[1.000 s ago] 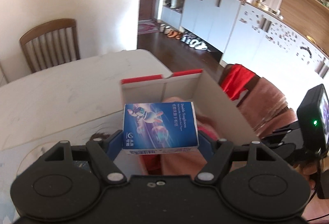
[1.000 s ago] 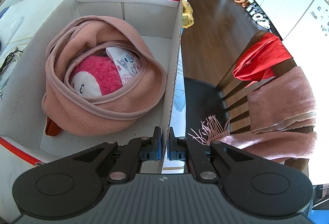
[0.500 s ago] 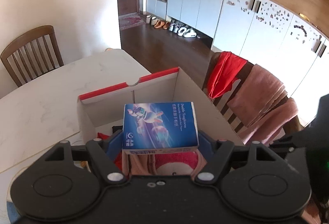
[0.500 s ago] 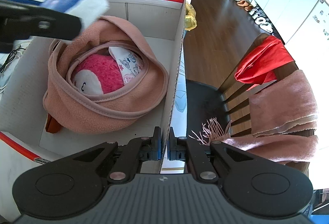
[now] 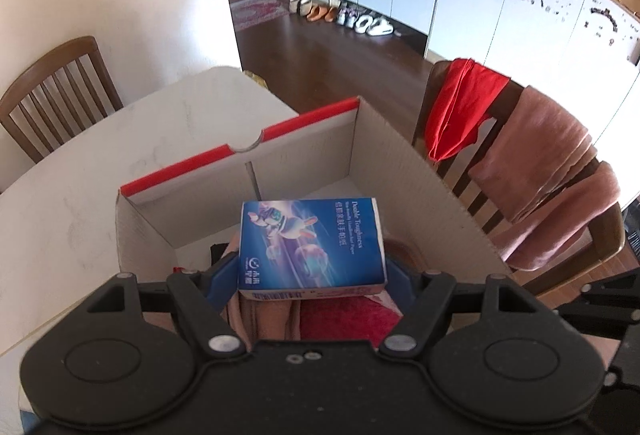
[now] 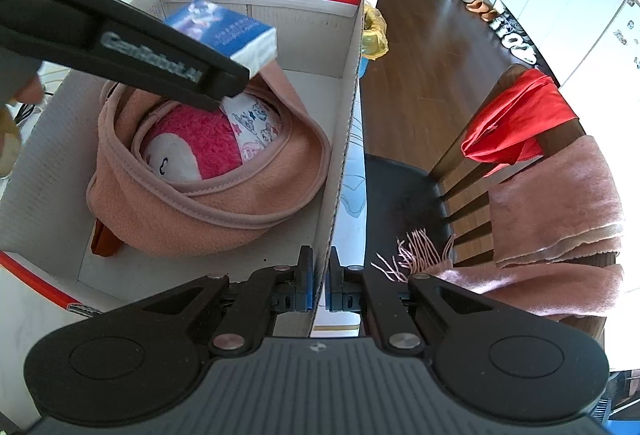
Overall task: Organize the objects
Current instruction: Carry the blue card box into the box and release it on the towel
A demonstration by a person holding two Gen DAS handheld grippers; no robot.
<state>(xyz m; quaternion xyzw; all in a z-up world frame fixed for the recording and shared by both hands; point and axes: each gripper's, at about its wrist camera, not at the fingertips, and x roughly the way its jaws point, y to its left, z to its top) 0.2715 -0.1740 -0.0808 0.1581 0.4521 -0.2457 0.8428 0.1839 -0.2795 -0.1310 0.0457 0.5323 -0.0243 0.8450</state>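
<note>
Blue tissue pack point(image 5: 312, 245) is being gripped between the jaws of the left gripper point(image 5: 312, 275) and has been carried over the cardboard box point(image 6: 348, 123), above the pink fleece point(image 6: 208, 195); release seems near. Box wall is being pinched by the closed right gripper point(image 6: 319, 287).

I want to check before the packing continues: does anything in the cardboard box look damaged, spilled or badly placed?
Nothing stands out. The cardboard box looks intact, and the pink fleece sits bundled inside around a plush toy. Nothing looks spilled.
</note>
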